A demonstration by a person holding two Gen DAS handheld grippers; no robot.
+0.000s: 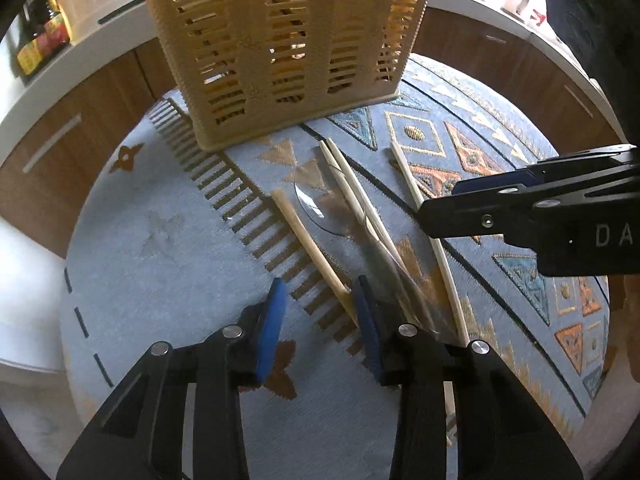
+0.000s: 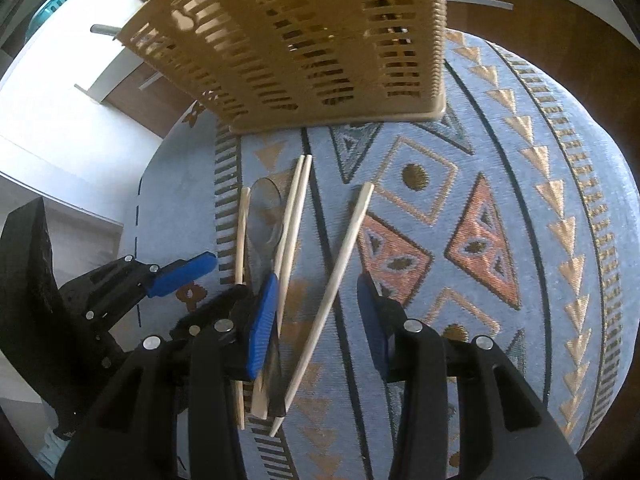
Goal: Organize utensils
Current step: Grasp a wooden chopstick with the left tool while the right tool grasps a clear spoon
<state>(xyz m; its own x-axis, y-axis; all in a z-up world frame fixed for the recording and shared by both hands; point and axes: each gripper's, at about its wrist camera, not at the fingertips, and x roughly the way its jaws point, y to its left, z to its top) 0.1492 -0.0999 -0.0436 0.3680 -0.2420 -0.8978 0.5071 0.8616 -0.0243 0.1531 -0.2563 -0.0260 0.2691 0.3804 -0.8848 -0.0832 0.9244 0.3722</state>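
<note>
Both grippers hover open over chopsticks on the patterned rug.
Left gripper (image 1: 320,312) straddles the leftmost chopstick (image 1: 308,248); right gripper (image 2: 316,312) straddles another chopstick (image 2: 332,288). Slotted utensil basket (image 1: 280,52) stands just beyond.

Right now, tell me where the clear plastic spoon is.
The clear plastic spoon lies on the patterned cloth in front of the slotted utensil basket, between a single chopstick and the joined chopstick pair.
</note>
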